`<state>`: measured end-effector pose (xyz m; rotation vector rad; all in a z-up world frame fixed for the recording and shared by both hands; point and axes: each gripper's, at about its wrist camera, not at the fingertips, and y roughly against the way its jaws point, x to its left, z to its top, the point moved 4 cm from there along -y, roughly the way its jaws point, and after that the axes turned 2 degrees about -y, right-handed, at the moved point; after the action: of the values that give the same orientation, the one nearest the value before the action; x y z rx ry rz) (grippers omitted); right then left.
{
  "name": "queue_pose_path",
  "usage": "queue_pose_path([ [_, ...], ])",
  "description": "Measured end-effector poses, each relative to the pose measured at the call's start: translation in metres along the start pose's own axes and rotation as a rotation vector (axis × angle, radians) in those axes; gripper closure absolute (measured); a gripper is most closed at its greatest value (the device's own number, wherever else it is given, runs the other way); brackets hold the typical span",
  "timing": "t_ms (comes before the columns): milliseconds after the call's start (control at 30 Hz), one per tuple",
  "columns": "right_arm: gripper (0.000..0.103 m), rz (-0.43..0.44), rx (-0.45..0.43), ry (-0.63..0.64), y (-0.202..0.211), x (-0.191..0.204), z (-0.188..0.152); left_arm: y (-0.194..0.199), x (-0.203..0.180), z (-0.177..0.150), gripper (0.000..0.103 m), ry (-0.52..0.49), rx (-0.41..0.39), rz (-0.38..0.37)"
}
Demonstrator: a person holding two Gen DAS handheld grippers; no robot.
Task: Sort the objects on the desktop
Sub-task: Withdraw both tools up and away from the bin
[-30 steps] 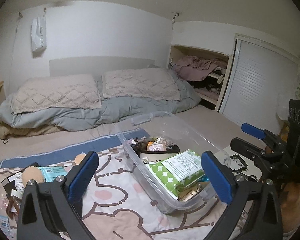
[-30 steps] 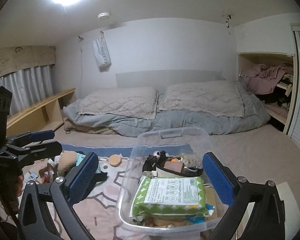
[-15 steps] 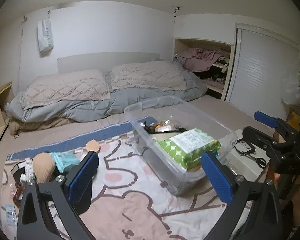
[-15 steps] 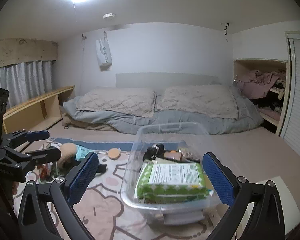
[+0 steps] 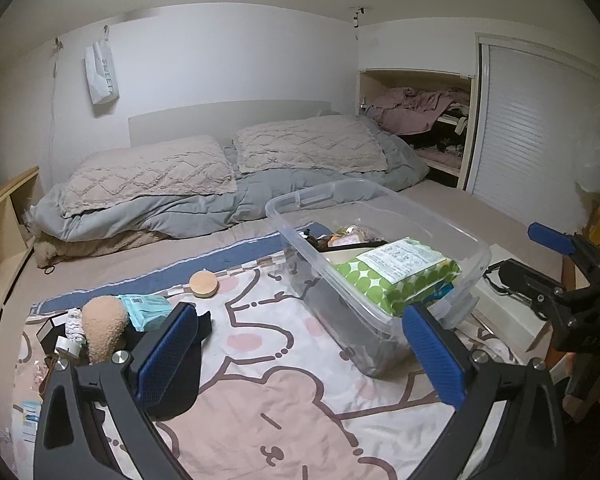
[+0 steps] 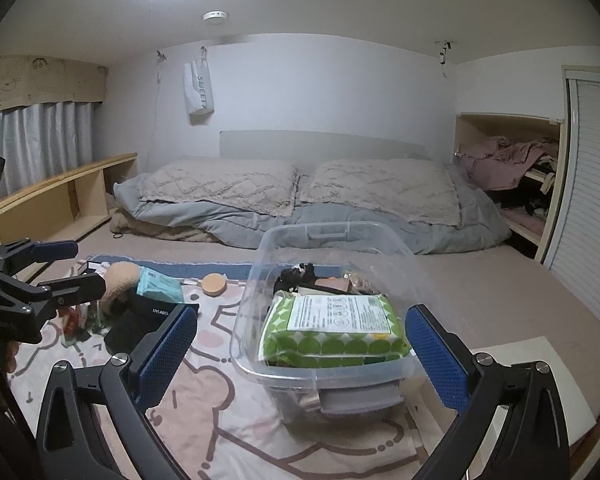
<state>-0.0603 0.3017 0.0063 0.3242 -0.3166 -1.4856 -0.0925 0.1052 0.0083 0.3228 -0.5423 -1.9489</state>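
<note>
A clear plastic bin (image 5: 472, 252) (image 6: 256, 364) stands on a cartoon-print cloth (image 5: 284, 408) and holds a green dotted wipes pack (image 5: 396, 276) (image 6: 332, 328) and small items. A pile lies to its left: a tan plush (image 5: 100, 328) (image 6: 118, 280), a teal packet (image 5: 146, 308) (image 6: 158, 286), a round wooden disc (image 5: 204, 283) (image 6: 214, 284) and a black pouch (image 6: 140, 320). My left gripper (image 5: 300, 356) is open and empty, above the cloth in front of the bin. My right gripper (image 6: 300, 360) is open and empty, in front of the bin.
A white board (image 5: 500, 308) (image 6: 540, 364) with black scissors lies right of the bin. Pillows and a grey duvet (image 5: 220, 204) lie behind. A wooden shelf (image 6: 60, 200) runs along the left wall, a closet door (image 5: 540, 136) on the right.
Both grippers have drawn back and risen a little, so the bin looks smaller and more of the cloth and the left pile shows. Both stay open.
</note>
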Motion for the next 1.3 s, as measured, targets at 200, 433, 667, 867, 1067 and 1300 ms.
queue_pose_path([
  [200,0.0,-0.018,0.012,0.024,-0.002,0.004,-0.003,-0.004,-0.002,-0.005,0.0,-0.02,0.006,0.014],
  [433,0.0,-0.027,0.039,0.043,-0.007,0.009,-0.008,-0.006,-0.003,-0.009,0.0,-0.038,0.008,0.026],
  [667,0.0,-0.033,0.043,0.036,-0.007,0.008,-0.008,-0.011,-0.004,-0.012,0.0,-0.056,0.031,0.045],
  [867,0.0,-0.033,0.05,0.031,-0.008,0.007,-0.008,-0.011,-0.006,-0.013,0.0,-0.056,0.025,0.042],
  [1067,0.0,-0.041,0.055,0.038,-0.008,0.008,-0.009,-0.01,-0.007,-0.014,0.0,-0.055,0.022,0.044],
  [1300,0.0,-0.045,0.055,0.051,-0.007,0.011,-0.01,-0.009,-0.007,-0.013,0.0,-0.048,0.017,0.04],
])
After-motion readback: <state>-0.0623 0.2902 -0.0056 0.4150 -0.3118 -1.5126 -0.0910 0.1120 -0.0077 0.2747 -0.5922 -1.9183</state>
